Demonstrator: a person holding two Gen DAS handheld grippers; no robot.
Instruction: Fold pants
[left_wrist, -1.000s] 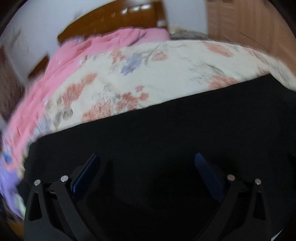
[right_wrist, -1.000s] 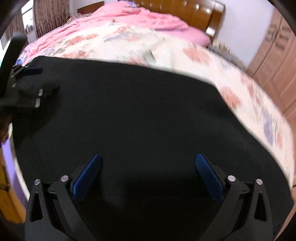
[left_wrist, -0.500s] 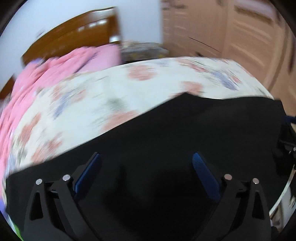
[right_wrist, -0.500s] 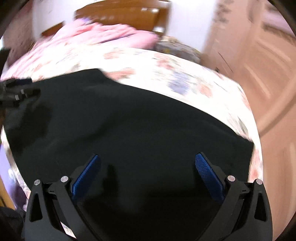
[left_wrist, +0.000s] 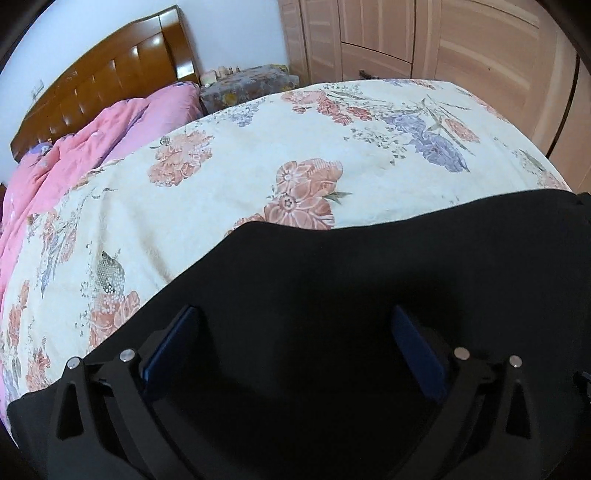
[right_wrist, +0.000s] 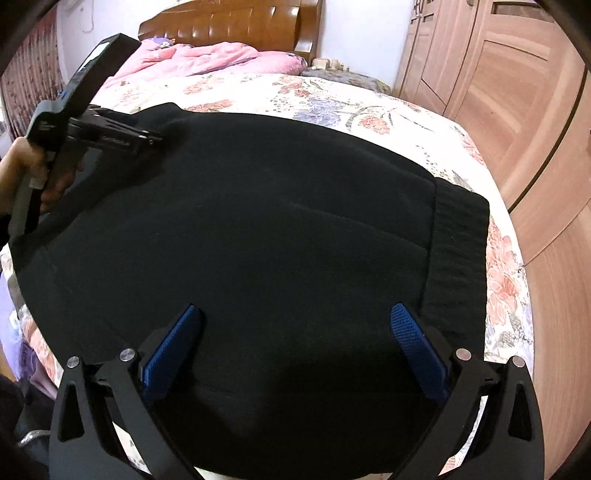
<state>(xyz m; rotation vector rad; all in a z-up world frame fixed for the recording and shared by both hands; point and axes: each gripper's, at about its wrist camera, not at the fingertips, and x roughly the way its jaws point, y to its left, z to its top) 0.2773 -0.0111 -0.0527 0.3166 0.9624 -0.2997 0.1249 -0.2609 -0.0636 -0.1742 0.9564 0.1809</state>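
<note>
Floral bedding covers the bed (left_wrist: 258, 155), with a pink quilt (right_wrist: 207, 59) bunched at the far end under a wooden headboard (left_wrist: 110, 81) and wardrobe doors (right_wrist: 517, 92) along the right wall. Black pants (right_wrist: 277, 240) lie spread flat across the near part of the bed, the ribbed waistband (right_wrist: 458, 251) at the right.

Both tools hang just above the cloth. The left gripper (left_wrist: 295, 343) has its blue pads wide apart with nothing between them, over the left part of the pants near their far edge; from the right-hand camera it shows at the far left corner of the cloth, a hand (right_wrist: 22, 173) on its handle. The right gripper (right_wrist: 295, 343) is likewise spread and empty, above the near edge beside the waistband.

To my eye this is the start of a fold: the pants look laid out, nothing is pinched yet. The next move calls for each gripper to drop onto an edge, close on the fabric, and carry it over evenly so the layers meet without bunching.
</note>
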